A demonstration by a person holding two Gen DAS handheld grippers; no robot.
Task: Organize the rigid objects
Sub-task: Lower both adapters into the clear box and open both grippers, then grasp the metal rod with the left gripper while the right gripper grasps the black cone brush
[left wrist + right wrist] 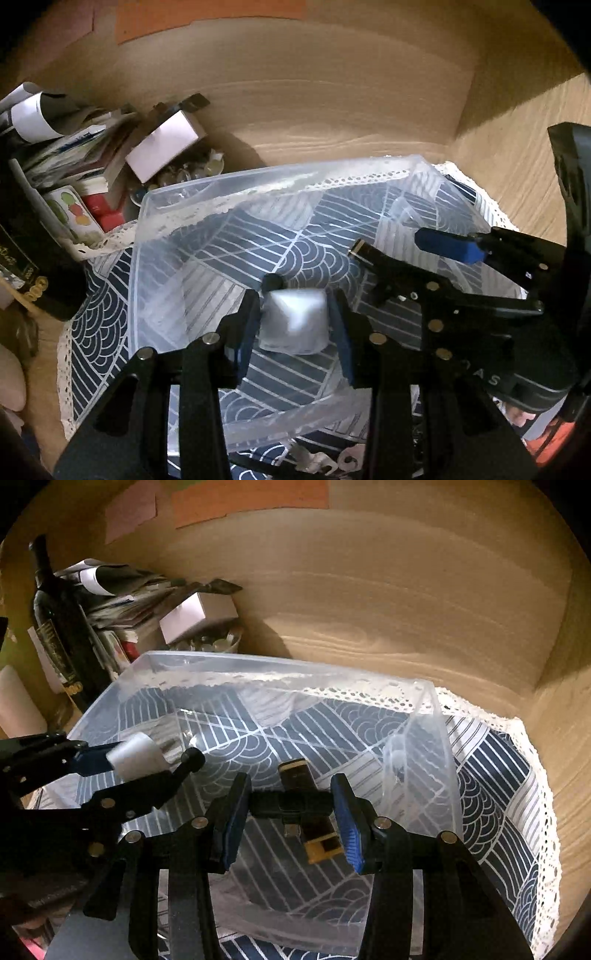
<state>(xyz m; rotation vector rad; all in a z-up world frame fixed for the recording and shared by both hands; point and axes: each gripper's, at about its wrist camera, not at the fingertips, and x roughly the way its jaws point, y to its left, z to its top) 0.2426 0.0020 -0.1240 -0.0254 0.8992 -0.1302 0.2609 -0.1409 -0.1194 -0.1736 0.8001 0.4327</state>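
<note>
A clear plastic bin [173,206] stands on a blue patterned cloth; it also shows in the right wrist view [122,679]. My left gripper [293,325] is shut on a white block-shaped plug [295,319] and holds it over the bin; the plug also shows in the right wrist view [135,757]. My right gripper [291,812] is shut on a black adapter with a gold-tipped connector [295,803] and holds it above the bin's inside. The right gripper also shows at the right of the left wrist view [424,247].
A dark wine bottle [55,620], stacked papers and books [70,147], a white box [195,616] and a bowl of small clear items [188,173] crowd the back left. Wooden walls [369,609] close in behind and to the right. The cloth's lace edge [532,760] lies at right.
</note>
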